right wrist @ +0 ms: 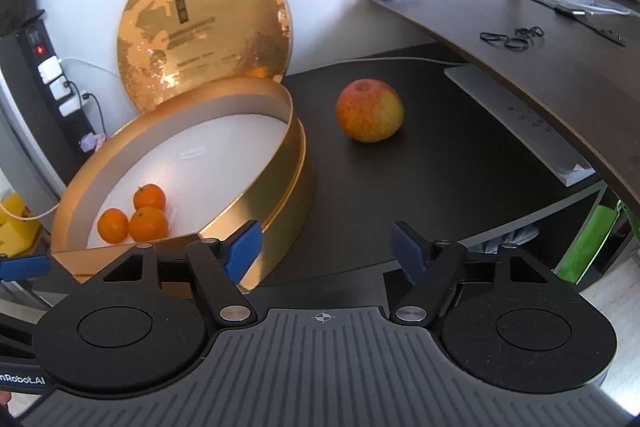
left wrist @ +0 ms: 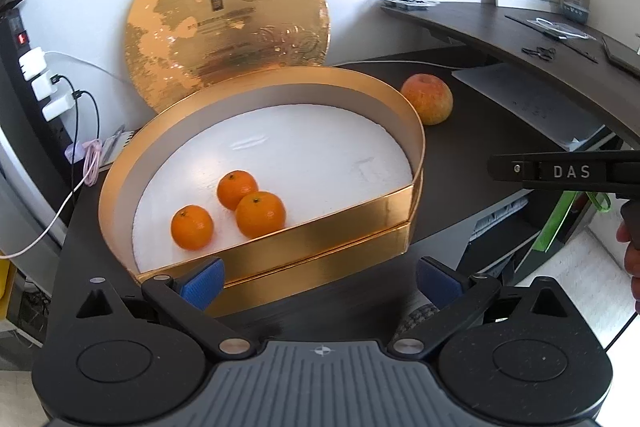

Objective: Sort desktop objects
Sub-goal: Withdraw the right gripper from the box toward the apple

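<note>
A round gold box (left wrist: 352, 215) (right wrist: 264, 203) with a white floor stands on the dark desk. Three oranges (left wrist: 256, 213) (right wrist: 148, 223) lie together inside it, near its front left wall. A red-yellow apple (left wrist: 428, 99) (right wrist: 370, 115) rests on the desk to the right of the box. My left gripper (left wrist: 318, 279) is open in front of the box's near wall, with nothing between its blue pads. My right gripper (right wrist: 326, 247) is open and empty too, near the box's right side, with the apple farther ahead. Part of the right tool (left wrist: 568, 173) shows at the right of the left wrist view.
The gold lid (left wrist: 228, 23) (right wrist: 204, 23) leans against the white wall behind the box. A power strip with plugs (left wrist: 40, 83) (right wrist: 56, 83) stands at the left. A higher brown shelf (right wrist: 540, 59) overhangs the desk on the right, a white flat device (right wrist: 520, 119) under it.
</note>
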`<state>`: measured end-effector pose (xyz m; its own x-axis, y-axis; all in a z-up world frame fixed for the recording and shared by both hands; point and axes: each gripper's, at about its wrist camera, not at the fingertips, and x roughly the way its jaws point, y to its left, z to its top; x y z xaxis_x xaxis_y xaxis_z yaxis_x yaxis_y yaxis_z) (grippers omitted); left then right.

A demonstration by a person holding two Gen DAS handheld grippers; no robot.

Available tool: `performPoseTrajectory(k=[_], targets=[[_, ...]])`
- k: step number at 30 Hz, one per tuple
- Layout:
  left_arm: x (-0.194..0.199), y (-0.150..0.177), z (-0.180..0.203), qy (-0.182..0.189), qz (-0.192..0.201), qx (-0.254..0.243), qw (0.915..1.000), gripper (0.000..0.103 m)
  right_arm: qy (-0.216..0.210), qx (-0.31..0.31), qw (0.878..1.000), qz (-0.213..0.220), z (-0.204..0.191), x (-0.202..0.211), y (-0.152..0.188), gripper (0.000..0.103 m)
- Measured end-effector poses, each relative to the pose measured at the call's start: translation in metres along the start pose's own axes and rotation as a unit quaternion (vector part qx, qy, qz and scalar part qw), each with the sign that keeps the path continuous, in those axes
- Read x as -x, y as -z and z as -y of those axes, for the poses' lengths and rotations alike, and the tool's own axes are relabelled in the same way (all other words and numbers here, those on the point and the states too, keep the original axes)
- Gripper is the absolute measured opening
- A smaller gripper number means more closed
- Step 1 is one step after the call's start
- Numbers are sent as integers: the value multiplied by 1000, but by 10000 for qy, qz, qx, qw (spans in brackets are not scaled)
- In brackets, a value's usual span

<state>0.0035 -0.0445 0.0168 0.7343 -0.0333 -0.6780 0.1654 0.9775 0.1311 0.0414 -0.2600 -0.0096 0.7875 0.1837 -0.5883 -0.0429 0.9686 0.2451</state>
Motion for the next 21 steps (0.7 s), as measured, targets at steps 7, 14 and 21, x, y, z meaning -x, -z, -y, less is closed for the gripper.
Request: performPoseTrajectory(k=[7, 14, 21], targets=[[-3, -1, 1, -46, -54, 3, 10000, 103, -6, -63, 10000, -5, 5, -3, 1, 84], [-5, -5, -2, -32, -14, 28, 10000, 103, 35, -196, 9998, 100, 11, -7, -2, 84], [-14, -15, -8, -47, 3, 99, 9999, 103, 142, -321, 9993, 112, 21, -26, -12, 84]])
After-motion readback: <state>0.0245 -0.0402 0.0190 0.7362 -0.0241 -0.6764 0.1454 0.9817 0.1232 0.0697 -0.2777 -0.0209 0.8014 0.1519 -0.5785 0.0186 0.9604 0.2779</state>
